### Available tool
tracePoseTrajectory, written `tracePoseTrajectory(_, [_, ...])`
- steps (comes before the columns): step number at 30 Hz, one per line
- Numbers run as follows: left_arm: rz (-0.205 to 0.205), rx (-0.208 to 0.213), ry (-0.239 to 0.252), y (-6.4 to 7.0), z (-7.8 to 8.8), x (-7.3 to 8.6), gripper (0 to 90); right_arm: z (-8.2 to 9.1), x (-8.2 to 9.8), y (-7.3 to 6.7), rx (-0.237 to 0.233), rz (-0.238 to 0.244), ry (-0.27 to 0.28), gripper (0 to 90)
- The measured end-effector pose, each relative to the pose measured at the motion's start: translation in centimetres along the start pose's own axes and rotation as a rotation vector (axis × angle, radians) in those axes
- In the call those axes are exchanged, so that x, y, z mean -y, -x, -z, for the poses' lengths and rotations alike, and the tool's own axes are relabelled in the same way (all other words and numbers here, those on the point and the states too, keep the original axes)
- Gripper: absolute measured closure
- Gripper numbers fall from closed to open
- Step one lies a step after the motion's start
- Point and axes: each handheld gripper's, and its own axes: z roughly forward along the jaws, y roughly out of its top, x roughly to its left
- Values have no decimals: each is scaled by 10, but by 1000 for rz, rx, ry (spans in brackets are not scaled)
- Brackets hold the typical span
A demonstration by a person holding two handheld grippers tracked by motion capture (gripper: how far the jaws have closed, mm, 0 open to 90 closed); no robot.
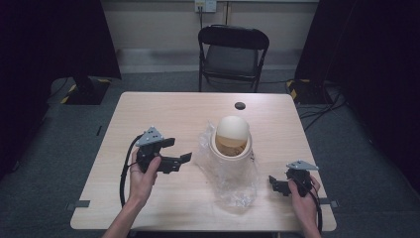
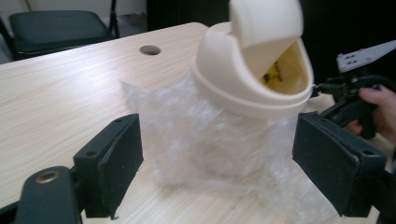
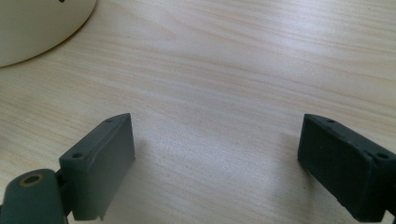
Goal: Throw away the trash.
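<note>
- Approaching is judged underway: the left gripper (image 1: 173, 151), jaws apart and empty, is aimed at the plastic bag (image 1: 233, 181) around the bin (image 1: 231, 141).
- The right gripper (image 1: 275, 184), also spread and empty, is held at four o'clock; gripping the bag is probably called for next.

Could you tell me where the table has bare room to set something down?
Bare wood runs along the far edge either side of the grommet hole, and in the near left corner. The middle is crowded: the bin in its plastic bag, flanked by the left gripper and right gripper.
</note>
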Motion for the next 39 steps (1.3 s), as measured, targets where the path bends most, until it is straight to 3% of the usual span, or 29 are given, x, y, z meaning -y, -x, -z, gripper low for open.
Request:
tracePoseTrajectory(2, [19, -17, -17, -7, 4, 6, 158, 0, 0, 0, 0, 0, 0, 100])
tracePoseTrajectory(6, [18, -61, -33, -18, 12, 18, 158, 0, 0, 0, 0, -1, -1, 100])
tracePoseTrajectory(9, [25, -56, -27, -24, 14, 25, 159, 0, 0, 0, 0, 0, 0, 100])
tracePoseTrajectory(10, [22, -91, -50, -29, 16, 32, 157, 0, 0, 0, 1, -1, -1, 100])
tracePoseTrajectory(15, [40, -142, -83, -42, 24, 48, 158, 0, 0, 0, 1, -1, 0, 100])
tracePoseTrajectory(20, [74, -190, -93, -55, 33, 64, 158, 0, 0, 0, 1, -1, 0, 100])
tracePoseTrajectory(23, [98, -243, -131, -68, 35, 79, 158, 0, 0, 0, 0, 0, 0, 100])
tracePoseTrajectory(24, [127, -271, -156, -75, 35, 88, 158, 0, 0, 0, 0, 0, 0, 100])
tracePoseTrajectory(32, [202, -337, -217, -98, 39, 121, 158, 0, 0, 0, 2, -2, 0, 100])
tracePoseTrajectory(37, [169, -393, -278, -101, 35, 135, 158, 0, 0, 0, 0, -1, -1, 100])
tracePoseTrajectory(39, [158, -415, -270, -101, 34, 140, 153, 0, 0, 0, 0, 0, 0, 100])
